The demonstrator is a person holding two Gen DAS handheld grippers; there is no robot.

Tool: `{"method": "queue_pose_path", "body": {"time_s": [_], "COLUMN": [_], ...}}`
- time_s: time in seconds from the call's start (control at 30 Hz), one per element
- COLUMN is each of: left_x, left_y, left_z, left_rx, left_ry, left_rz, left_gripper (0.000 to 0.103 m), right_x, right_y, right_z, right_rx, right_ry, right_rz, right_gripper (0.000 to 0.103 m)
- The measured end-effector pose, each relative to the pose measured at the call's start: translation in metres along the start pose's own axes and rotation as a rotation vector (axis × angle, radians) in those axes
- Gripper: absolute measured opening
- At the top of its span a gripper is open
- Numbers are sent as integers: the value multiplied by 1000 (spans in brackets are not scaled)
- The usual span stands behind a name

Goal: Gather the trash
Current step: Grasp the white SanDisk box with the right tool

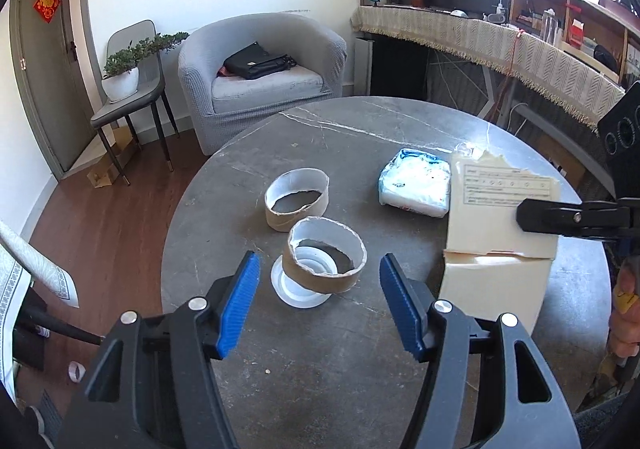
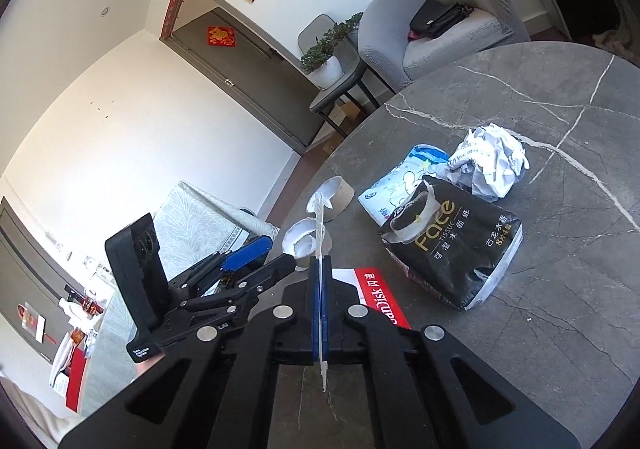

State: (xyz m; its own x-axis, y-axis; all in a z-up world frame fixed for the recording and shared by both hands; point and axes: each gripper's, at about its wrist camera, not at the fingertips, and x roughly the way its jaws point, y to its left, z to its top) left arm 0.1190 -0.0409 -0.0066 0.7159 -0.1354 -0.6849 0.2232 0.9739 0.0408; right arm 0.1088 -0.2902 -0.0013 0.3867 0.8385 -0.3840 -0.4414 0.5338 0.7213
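Right gripper point(image 2: 320, 261) pinched flat on torn cardboard point(image 1: 500, 225), sheet held edge-on between the pads, lifted over the right side of the table point(image 1: 320, 361). Left gripper point(image 1: 318, 289) spread, nothing between the pads, hovering just short of near tape roll point(image 1: 326, 263), which sits partly on a white lid point(image 1: 294, 295). Second tape roll point(image 1: 297, 199) just behind. Wipes pack point(image 1: 414, 185) beside cardboard. Black tissue bag point(image 2: 456, 249) and crumpled paper point(image 2: 490, 159) further right, red SanDisk pack point(image 2: 380, 297) flat under right gripper.

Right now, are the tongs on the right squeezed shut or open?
Shut. The right tongs have both blue pads pressed flat on a thin torn cardboard piece, which stands on edge between them.
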Motion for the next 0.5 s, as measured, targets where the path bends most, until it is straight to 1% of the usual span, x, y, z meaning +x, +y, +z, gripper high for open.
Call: {"method": "queue_pose_path", "body": {"time_s": [0.27,0.5], "left_x": [13,22], "left_y": [-9,-10], "left_z": [0,2], "left_rx": [80,71], "left_ry": [50,72], "left_rz": [47,43], "left_gripper": [66,64], "right_x": [-12,-14], "right_y": [-1,1], "right_z": [-3,-3], "right_rx": [16,22], "right_ry": [-7,-2], "right_rz": [25,45], "right_gripper": [0,0]}}
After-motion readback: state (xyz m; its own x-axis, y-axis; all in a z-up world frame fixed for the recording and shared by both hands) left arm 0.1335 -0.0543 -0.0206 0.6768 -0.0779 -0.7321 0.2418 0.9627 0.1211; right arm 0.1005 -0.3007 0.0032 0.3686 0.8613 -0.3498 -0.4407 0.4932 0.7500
